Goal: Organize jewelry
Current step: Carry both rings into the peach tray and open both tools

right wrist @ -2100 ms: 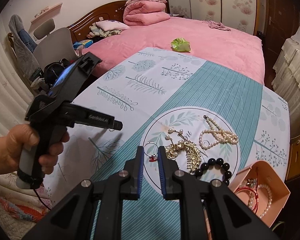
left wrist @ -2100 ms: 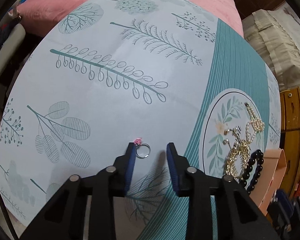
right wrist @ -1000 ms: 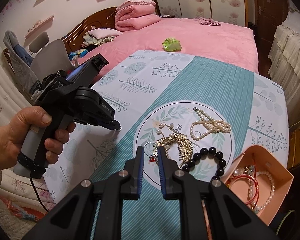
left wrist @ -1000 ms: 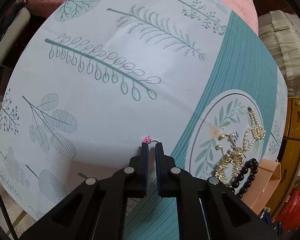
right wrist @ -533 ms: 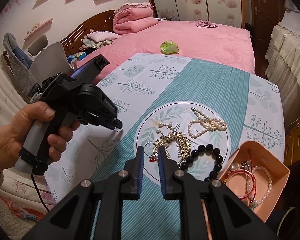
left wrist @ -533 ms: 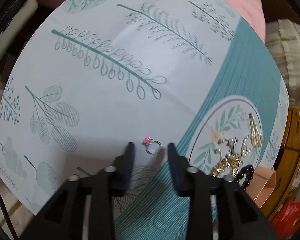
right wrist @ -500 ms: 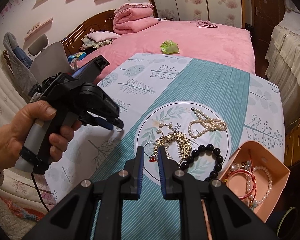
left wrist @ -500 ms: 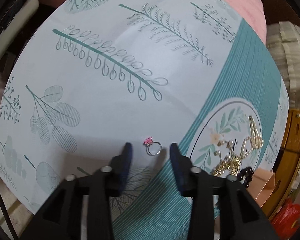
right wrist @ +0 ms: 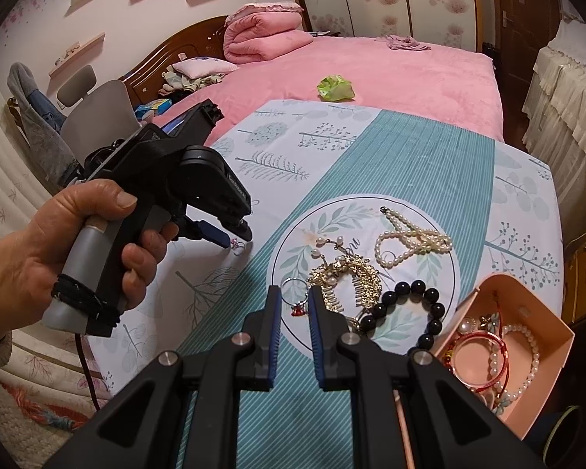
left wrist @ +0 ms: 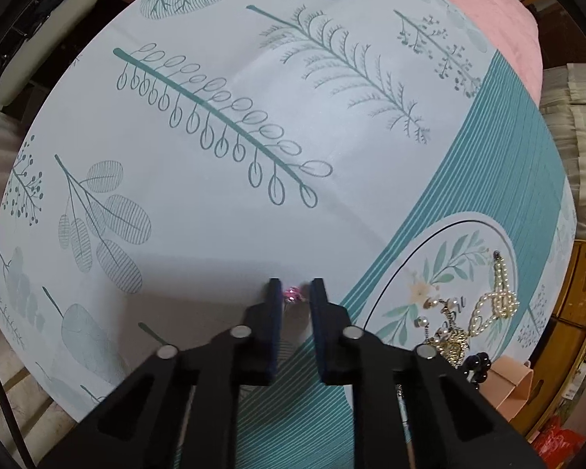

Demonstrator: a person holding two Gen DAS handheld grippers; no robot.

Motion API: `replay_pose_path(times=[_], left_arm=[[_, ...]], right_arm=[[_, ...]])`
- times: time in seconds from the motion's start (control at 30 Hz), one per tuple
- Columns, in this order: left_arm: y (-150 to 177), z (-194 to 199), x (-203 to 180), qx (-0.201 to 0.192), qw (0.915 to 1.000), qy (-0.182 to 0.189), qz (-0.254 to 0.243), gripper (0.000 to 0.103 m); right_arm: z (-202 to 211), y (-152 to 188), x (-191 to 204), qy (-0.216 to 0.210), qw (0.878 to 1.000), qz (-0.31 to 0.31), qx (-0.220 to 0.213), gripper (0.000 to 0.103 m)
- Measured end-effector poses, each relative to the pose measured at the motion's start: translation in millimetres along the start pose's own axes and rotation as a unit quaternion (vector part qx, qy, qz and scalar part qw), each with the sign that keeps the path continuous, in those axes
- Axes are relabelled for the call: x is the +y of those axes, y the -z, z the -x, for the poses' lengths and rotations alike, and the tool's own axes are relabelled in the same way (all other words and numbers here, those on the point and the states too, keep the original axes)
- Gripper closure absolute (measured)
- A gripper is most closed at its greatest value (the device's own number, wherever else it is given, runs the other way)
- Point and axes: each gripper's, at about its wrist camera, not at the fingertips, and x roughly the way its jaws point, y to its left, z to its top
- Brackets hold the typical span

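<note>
Right now we point our left gripper (left wrist: 295, 293) straight down at the tablecloth (left wrist: 222, 234), because the pink-stone ring (left wrist: 293, 294) lies flat on the cloth and can only be pinched from above. Its jaws have just been closing, and the ring sits between the blue pads with its pink stone showing at the tips; the gap looks narrow enough that we judge the ring clamped, though the pads hide the band itself. Half a second earlier those jaws stood wide on either side of the ring, which lay plainly visible on the white cloth, so this looks like a second try at the pinch. Our right gripper (right wrist: 295, 305) hangs above the printed circle with its jaws nearly together and nothing between them, in the same pose as before, waiting over the red-charm ring (right wrist: 297, 305), the gold hair comb (right wrist: 349, 273), the black bead bracelet (right wrist: 414, 312) and the pearl necklace (right wrist: 410, 240). The pink box (right wrist: 543, 351) at the table's right edge already holds bracelets and pearls, and we take it as the ring's destination.
</note>
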Motion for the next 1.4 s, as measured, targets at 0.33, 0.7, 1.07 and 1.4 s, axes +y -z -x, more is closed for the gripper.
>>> replay_pose_path(times=[0.33,0.7,1.07,1.4], left_arm=[[0.8,-3.0,-3.2,-0.005,0.9998,-0.002,-0.021,0.096],[26.7,38.7,-36.1,0.001,0.9950,0.012,-0.099,0.096],[113.3,85.8,-125.5,0.022,0.9560,0.075,-0.283,0.096],[181.6,66.3,-190.7,0.055,0.9049,0.096,-0.411,0.096]], right_arm=[[-2.9,2.5,-6.7,-0.003,1.000,-0.010,0.002,0.090],[19.0,-2.0,-7.0,0.001,1.000,-0.016,-0.021,0.090],[80.6,53.4,-59.2,0.073,0.990,-0.118,-0.028,0.090],[74.4,103.8,-93.2,0.111,0.976,-0.186,0.001,0.090]])
